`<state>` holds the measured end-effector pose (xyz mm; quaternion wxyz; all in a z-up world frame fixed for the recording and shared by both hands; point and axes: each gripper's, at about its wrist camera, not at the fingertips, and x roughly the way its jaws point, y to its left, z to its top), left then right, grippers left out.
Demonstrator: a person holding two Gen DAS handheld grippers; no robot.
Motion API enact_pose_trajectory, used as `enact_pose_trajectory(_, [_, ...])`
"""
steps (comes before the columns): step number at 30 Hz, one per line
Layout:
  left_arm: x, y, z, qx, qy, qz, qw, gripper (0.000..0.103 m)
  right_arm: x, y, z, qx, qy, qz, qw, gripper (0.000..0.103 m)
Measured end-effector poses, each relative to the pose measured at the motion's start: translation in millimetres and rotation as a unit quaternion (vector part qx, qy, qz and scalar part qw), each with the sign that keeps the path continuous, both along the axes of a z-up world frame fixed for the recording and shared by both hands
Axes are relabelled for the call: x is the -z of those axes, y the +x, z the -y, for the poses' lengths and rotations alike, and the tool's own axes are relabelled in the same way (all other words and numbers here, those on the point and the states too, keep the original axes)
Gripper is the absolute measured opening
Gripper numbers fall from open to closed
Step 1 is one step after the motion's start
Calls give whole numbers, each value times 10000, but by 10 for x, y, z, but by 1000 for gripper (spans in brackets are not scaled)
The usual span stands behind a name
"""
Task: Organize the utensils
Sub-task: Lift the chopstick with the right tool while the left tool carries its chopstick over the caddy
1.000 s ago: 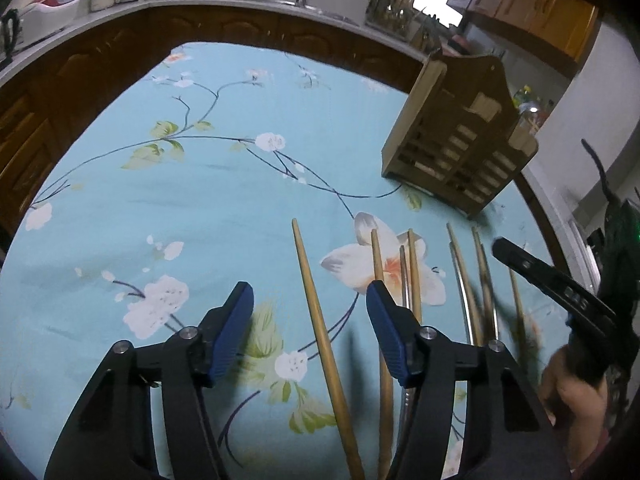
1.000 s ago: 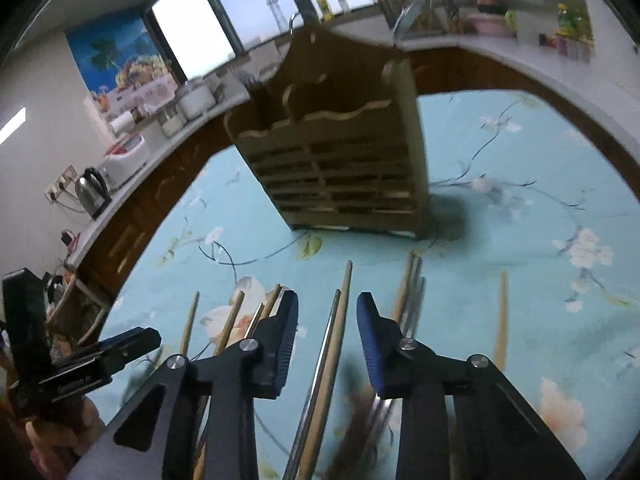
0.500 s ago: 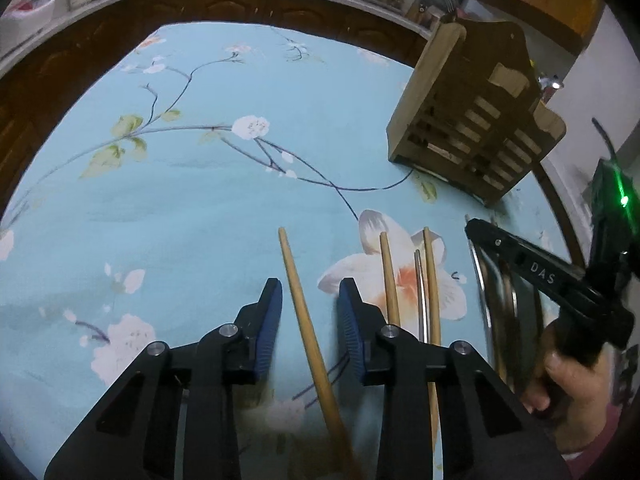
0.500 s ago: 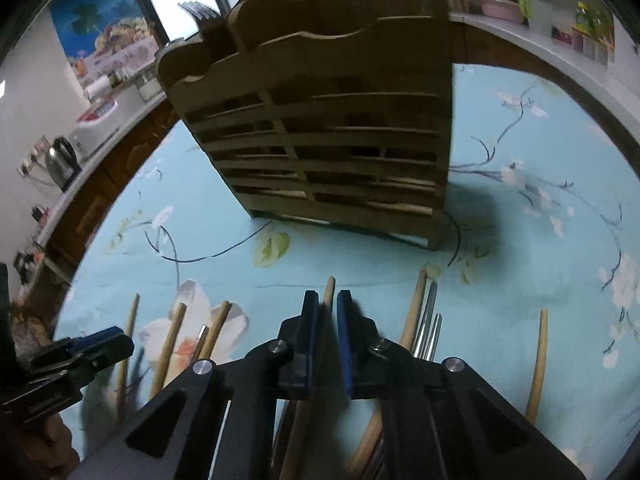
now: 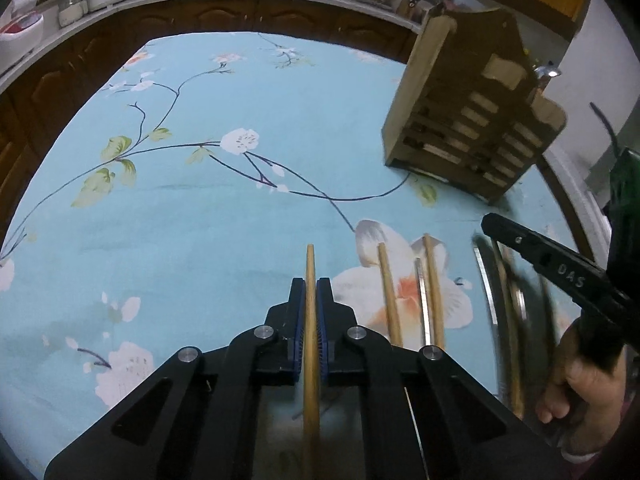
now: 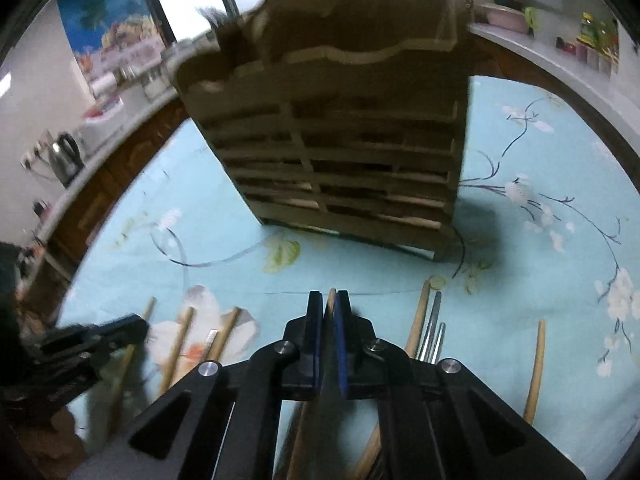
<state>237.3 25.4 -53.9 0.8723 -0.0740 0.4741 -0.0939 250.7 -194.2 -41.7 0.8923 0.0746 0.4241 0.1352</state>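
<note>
My left gripper (image 5: pixel 311 286) is shut on a wooden chopstick (image 5: pixel 310 264) whose tip sticks out ahead of the blue pads. My right gripper (image 6: pixel 329 300) is shut on another wooden chopstick (image 6: pixel 330 295), close in front of the wooden slatted utensil holder (image 6: pixel 340 168). The holder also shows at the right in the left wrist view (image 5: pixel 472 120). More wooden chopsticks (image 5: pixel 390 292) and metal ones (image 5: pixel 422 296) lie on the blue floral tablecloth (image 5: pixel 200 220). Loose chopsticks (image 6: pixel 536 364) and metal utensils (image 6: pixel 434 328) lie right of the right gripper.
The right gripper's black body (image 5: pixel 560 272) and a hand (image 5: pixel 580 392) sit at the right of the left wrist view. Dark wooden cabinets (image 5: pixel 240 16) and a counter with appliances ring the table. A kettle (image 6: pixel 66 156) stands at far left.
Both grippers have closed on chopsticks. The left one centred on and gripped its chopstick; the right one moved nearer the holder with its chopstick.
</note>
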Motion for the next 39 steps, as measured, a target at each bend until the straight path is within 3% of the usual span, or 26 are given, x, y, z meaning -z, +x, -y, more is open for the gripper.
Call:
enact_pose_trajectory(9, [-486,-325,-85,133,-701,436,9965,4,-605,-470,245,17,526,639,9966,5])
enact_pose_trajectory(21, [-1261,-780,-129,355,-982,1274,9863,4,-1232,-888,270,55,807,1429,9864,4])
enact_pose_trajectory(31, [-1593,-903,-146,356,-1101,1747,9778,4,-1539,-1048,405,151,954,1885,9773,4])
enact_pose_trajectory(39, [-1687,-831,-118,348,-1134,1874,9751,4,-1664,-1034,451,178,971,2029,9742,4])
